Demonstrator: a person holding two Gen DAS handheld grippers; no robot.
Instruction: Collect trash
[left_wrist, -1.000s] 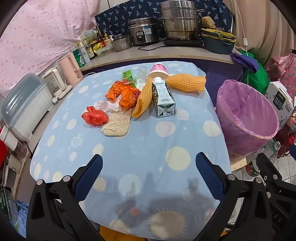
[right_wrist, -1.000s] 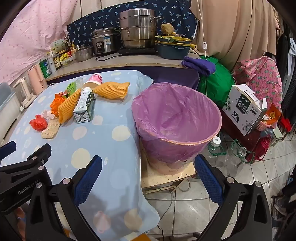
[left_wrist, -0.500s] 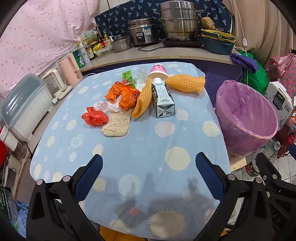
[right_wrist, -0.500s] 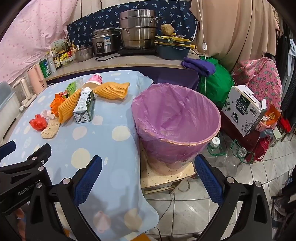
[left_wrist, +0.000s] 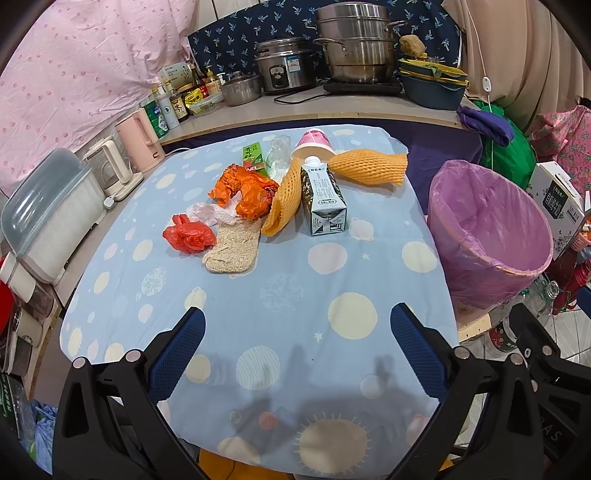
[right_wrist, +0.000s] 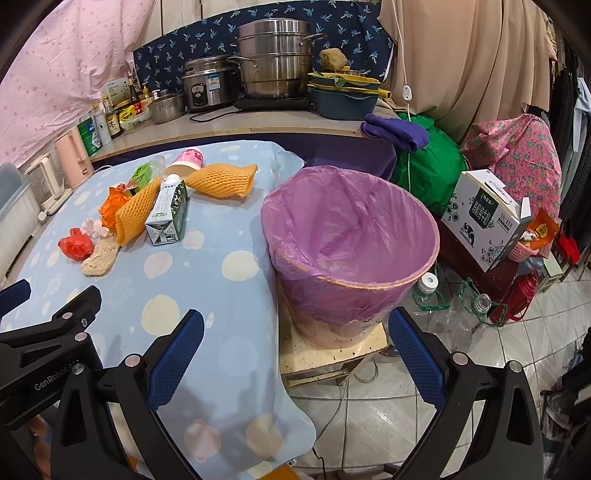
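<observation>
Trash lies on the far half of the blue spotted tablecloth (left_wrist: 280, 295): a milk carton (left_wrist: 323, 201), two orange foam nets (left_wrist: 369, 168), an orange wrapper (left_wrist: 247, 192), a red bag (left_wrist: 190, 234), a beige sponge pad (left_wrist: 231, 249), a pink cup (left_wrist: 314, 142) and a green box (left_wrist: 253, 157). The purple-lined bin (right_wrist: 351, 243) stands right of the table. My left gripper (left_wrist: 297, 350) is open and empty over the near table. My right gripper (right_wrist: 295, 350) is open and empty, in front of the bin.
A counter behind holds pots (left_wrist: 354, 48), a rice cooker (left_wrist: 284, 66) and bottles (left_wrist: 173, 107). Kettles (left_wrist: 138, 138) and a white container (left_wrist: 48, 206) stand left of the table. A milk box (right_wrist: 484, 214) and plastic bottles (right_wrist: 428, 288) sit right of the bin.
</observation>
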